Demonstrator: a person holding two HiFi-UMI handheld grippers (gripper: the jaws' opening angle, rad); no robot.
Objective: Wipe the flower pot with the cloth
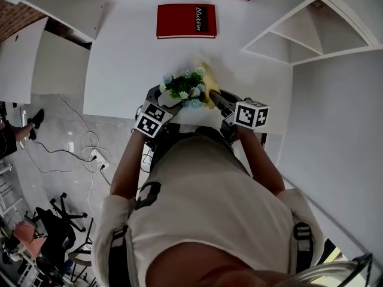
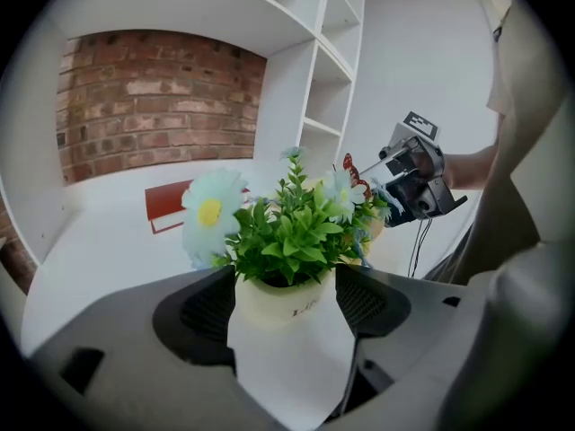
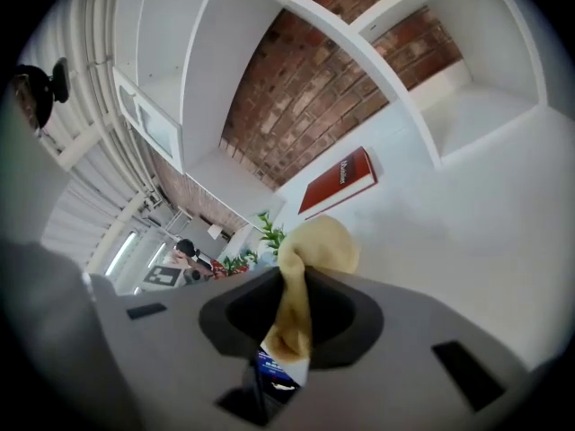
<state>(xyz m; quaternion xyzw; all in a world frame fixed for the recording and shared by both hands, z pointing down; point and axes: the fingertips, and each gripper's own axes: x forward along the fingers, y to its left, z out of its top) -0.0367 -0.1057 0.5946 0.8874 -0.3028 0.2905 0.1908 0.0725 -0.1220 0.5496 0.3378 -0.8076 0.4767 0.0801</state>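
**Desk** – white flat-topped desk [image 1: 119,70]. It carries the book and the pot, with shelving on both sides.

**Shelving** – white board shelving with open compartments [image 1: 311,34], to the right of the desk. More white panels stand to the left.

**Wall** – red-brown brick wall [image 2: 153,106] behind the desk's far edge.

**Person** – person in a pale shirt [image 1: 203,208] at the near side. The torso hides the desk's near edge.

**Floor items** – black swivel chair [image 1: 60,220] and white cables [image 1: 90,148] on the grey floor, left of the desk.

**Book** – red rectangular hardback book [image 1: 186,21]. It lies flat by the far edge, well apart from the pot.

**Flower pot** – cream round flower pot [image 2: 283,311], upright near the desk's near edge. It holds green leafy foliage with pale blue daisies [image 1: 184,87]. In the head view the foliage covers the pot completely.

**Left claw** [image 2: 287,294] – spread wide. The flower pot stands between its pads, one pad just beside each side of the rim. The leaves block its view ahead.

**Right claw** [image 3: 295,299] – pinching the cloth, and just to the right of the foliage in the head view.

**Cloth** – mustard-yellow soft cloth [image 3: 319,245]. Its loose end is bunched beyond the claw tips, just beside the flowers.

**Marker cubes** – one white cube with black squares on each tool [image 1: 151,119] [image 1: 251,113].
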